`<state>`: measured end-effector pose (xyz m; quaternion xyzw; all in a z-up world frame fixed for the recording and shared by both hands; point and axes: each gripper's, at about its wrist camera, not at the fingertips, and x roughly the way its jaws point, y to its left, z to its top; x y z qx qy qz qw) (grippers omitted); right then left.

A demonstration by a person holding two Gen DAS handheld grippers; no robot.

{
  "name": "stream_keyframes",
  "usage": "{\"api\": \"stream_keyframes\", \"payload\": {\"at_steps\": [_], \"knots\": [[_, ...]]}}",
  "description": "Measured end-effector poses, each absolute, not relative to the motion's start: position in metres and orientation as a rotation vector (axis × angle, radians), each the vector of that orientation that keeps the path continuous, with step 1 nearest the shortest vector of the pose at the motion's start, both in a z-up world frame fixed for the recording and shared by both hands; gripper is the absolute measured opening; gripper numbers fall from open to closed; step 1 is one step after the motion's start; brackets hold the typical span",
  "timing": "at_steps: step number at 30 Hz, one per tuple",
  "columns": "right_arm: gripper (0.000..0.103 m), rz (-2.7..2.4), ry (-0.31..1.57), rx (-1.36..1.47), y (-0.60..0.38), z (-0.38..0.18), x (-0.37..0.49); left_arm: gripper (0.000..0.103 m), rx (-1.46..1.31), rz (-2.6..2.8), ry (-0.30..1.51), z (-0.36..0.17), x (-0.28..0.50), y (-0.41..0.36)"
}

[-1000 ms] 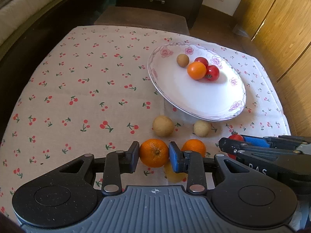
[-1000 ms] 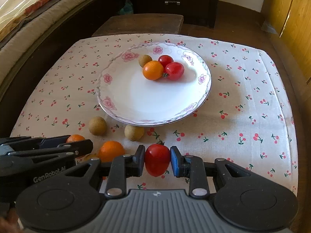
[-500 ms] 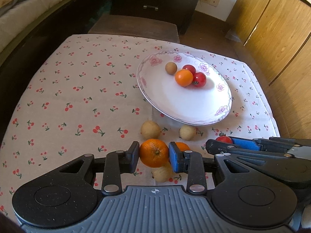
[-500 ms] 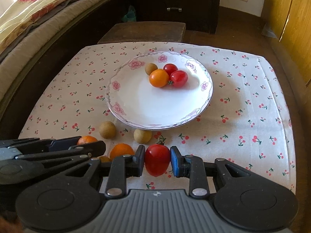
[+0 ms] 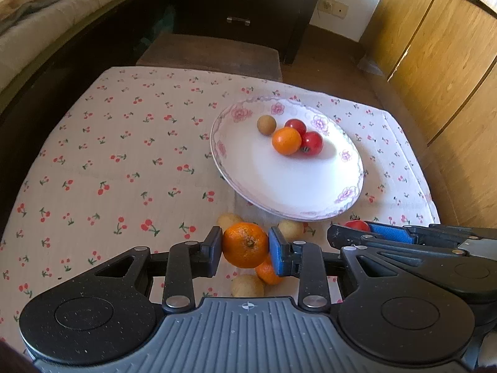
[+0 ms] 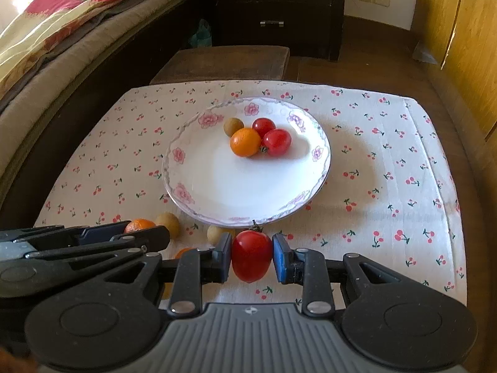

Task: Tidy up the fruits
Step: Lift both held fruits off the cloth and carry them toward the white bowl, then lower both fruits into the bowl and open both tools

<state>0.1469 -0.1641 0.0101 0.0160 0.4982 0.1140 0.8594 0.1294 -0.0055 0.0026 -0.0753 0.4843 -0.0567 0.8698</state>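
My left gripper is shut on an orange held above the cherry-print cloth, and its jaws are closing a little tighter on it. A red tomato sits in my right gripper, which is shut on it; the two grippers are side by side at the near edge. Just beyond them stands a white flowered plate holding an orange, two tomatoes and a brown longan. Below the held fruit, another orange and three longans lie loose on the cloth.
The cloth covers a small table. A dark stool stands past its far edge, a bed on the left, wooden cupboards on the right, dark drawers behind.
Both grippers have risen slightly with their fruit still held. The loose fruit now sit lower under the held orange, and more of the room beyond the table shows.
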Motion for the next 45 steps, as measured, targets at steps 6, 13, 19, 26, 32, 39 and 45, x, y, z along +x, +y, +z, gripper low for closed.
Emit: {"api": "stream_keyframes", "payload": {"at_steps": [6, 13, 19, 26, 32, 39, 45], "knots": [[0.030, 0.234, 1.037, 0.038, -0.167, 0.012, 0.151, 0.039, -0.162, -0.121, 1.007, 0.005, 0.134, -0.007], [0.030, 0.224, 1.025, 0.054, -0.174, 0.015, 0.159, 0.039, -0.149, -0.132, 0.992, 0.010, 0.143, -0.014], [0.030, 0.215, 1.018, 0.066, -0.176, 0.015, 0.169, 0.039, -0.137, -0.132, 0.983, 0.011, 0.153, -0.018], [0.030, 0.205, 1.015, 0.067, -0.180, 0.014, 0.182, 0.039, -0.133, -0.135, 0.978, 0.008, 0.167, -0.023], [0.030, 0.202, 1.022, 0.071, -0.183, 0.008, 0.191, 0.039, -0.135, -0.130, 0.982, 0.004, 0.175, -0.025], [0.030, 0.202, 1.026, 0.068, -0.182, 0.002, 0.198, 0.039, -0.138, -0.124, 0.988, -0.001, 0.180, -0.025], [0.030, 0.204, 1.031, 0.066, -0.181, -0.001, 0.202, 0.039, -0.128, -0.116, 0.990, -0.004, 0.184, -0.026]]}}
